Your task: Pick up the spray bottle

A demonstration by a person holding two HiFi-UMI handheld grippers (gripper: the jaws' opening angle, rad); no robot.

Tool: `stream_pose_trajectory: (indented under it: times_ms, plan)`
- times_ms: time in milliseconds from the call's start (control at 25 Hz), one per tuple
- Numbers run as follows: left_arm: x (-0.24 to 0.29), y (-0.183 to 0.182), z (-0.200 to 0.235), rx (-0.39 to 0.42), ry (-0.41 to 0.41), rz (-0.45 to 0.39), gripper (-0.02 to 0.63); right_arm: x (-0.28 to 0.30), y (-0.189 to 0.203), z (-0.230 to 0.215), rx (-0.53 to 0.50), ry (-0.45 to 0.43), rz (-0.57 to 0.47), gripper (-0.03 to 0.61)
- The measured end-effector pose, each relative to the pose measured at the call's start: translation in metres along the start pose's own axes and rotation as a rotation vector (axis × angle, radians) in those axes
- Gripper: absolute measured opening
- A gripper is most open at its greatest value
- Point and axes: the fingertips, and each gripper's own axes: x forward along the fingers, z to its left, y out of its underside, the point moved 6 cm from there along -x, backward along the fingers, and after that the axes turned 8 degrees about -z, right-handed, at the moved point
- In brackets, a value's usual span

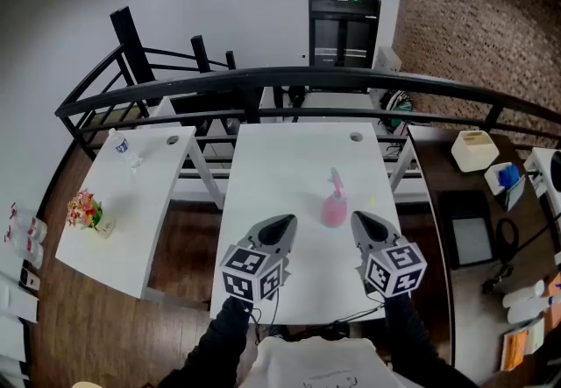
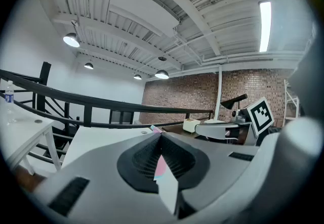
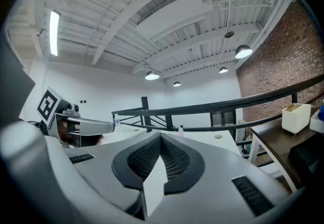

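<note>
A pink spray bottle (image 1: 334,205) stands upright on the white table (image 1: 289,158), ahead of and between my two grippers. My left gripper (image 1: 282,222) sits just left of it, jaws shut and holding nothing. To the bottle's right, my right gripper (image 1: 361,218) is also shut and empty. In the left gripper view the bottle (image 2: 161,165) shows pink through the slit behind the closed tips. In the right gripper view only its top (image 3: 180,129) peeks over the jaws. Neither gripper touches the bottle.
A second white table (image 1: 140,202) stands at the left, with a water bottle (image 1: 120,146) and a colourful bunch (image 1: 84,210) on it. A black railing (image 1: 263,80) curves across the back. A dark desk at the right holds a beige box (image 1: 476,150) and a tablet (image 1: 471,242).
</note>
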Motion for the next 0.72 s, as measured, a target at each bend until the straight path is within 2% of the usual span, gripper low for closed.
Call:
stream_pose_trajectory:
  times_ms: [200, 440, 480, 520, 600, 680, 720]
  plan:
    - [0.003, 0.002, 0.004, -0.005, 0.002, 0.004, -0.013, 0.013, 0.009, -0.007, 0.001, 0.011, 0.029, -0.031]
    - [0.008, 0.005, 0.011, -0.012, 0.0, 0.016, -0.014, 0.043, 0.022, -0.03, -0.018, 0.075, 0.065, -0.029]
    - [0.008, 0.005, 0.013, -0.012, -0.002, 0.019, -0.013, 0.049, 0.023, -0.033, -0.019, 0.081, 0.068, -0.011]
    - [0.008, 0.005, 0.015, -0.013, -0.004, 0.022, -0.014, 0.056, 0.023, -0.036, -0.02, 0.082, 0.07, 0.063]
    - [0.009, 0.006, 0.018, -0.015, -0.008, 0.028, -0.014, 0.07, 0.026, -0.04, -0.025, 0.078, 0.074, 0.136]
    - [0.011, 0.007, 0.021, -0.016, -0.012, 0.032, -0.014, 0.087, 0.03, -0.043, -0.034, 0.077, 0.082, 0.166]
    - [0.011, 0.007, 0.022, -0.016, -0.013, 0.034, -0.012, 0.096, 0.033, -0.045, -0.035, 0.082, 0.088, 0.227]
